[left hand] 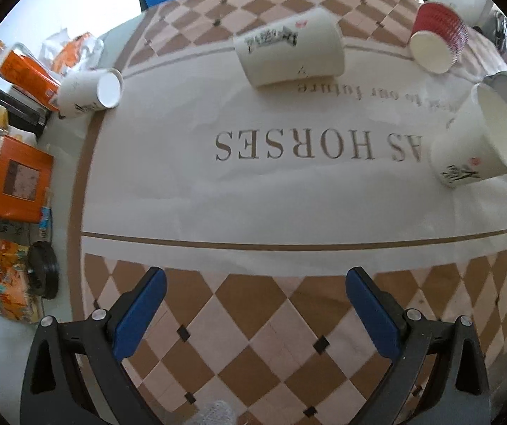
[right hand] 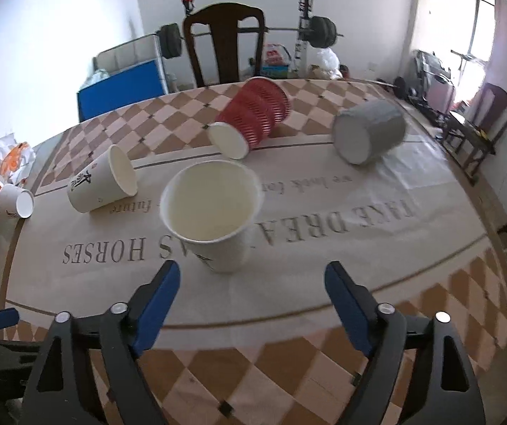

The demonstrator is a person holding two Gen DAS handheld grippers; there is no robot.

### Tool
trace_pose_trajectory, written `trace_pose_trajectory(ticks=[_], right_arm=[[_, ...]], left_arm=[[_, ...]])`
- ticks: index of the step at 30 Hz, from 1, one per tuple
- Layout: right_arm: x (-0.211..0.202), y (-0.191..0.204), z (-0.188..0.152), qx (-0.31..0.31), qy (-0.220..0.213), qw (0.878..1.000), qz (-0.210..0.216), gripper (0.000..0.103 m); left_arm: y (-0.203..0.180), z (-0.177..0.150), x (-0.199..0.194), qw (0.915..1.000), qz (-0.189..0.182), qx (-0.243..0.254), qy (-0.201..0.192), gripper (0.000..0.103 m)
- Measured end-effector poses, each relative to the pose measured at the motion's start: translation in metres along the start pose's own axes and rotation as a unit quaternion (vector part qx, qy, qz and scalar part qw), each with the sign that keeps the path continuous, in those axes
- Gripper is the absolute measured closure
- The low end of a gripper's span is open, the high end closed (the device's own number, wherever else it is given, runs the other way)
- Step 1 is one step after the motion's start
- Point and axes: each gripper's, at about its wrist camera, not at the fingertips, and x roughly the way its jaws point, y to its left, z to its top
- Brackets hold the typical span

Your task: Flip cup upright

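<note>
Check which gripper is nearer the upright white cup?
Right. The right gripper sits open just in front of the upright white cup. The left gripper is open and well off to the cup's side.

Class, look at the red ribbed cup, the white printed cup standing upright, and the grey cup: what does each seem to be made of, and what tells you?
Red ribbed cup: probably paper, matte; corrugated outer sleeve, plain white inside.
White printed cup: likely paper, matte; thin rolled rim, ink print on its side.
Grey cup: unclear, blurred; its dull grey wall suggests coated paper or plastic.
</note>
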Motion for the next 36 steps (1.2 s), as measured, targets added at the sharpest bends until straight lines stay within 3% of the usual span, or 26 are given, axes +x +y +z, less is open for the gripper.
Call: trace_pose_trajectory(ticks=[3, 8, 17, 27, 36], right_arm=[[-0.016, -0.007, 0.008, -0.002, 0.018, 1.000, -0.020, 0.001], [-0.060, -0.018, 0.026, -0.011, 0.028, 0.999, -0.031, 0.000], [-0.159, -0.046, 0.060, -0.022, 0.025, 0.999, -0.023, 0.000], [-0.245, -0.070, 0.084, -0.023, 0.024, 0.999, -0.013, 0.000], [-0.290, -0.071, 0.094, -0.035, 0.026, 0.999, -0.003, 0.000]], left_arm=[[-0.004, -0.005, -0.031, 0.9998, -0.003, -0.002, -0.018, 0.000], [-0.001, 0.010, -0.090, 0.9984, 0.003, -0.002, -0.056, 0.000], [0.006, 0.005, -0.202, 0.9922, -0.034, -0.012, -0.119, 0.000], [0.010, -0.014, -0.271, 0.9878, -0.040, -0.034, -0.147, 0.000], [0.019, -0.028, -0.306, 0.9875, -0.033, -0.037, -0.150, 0.000]])
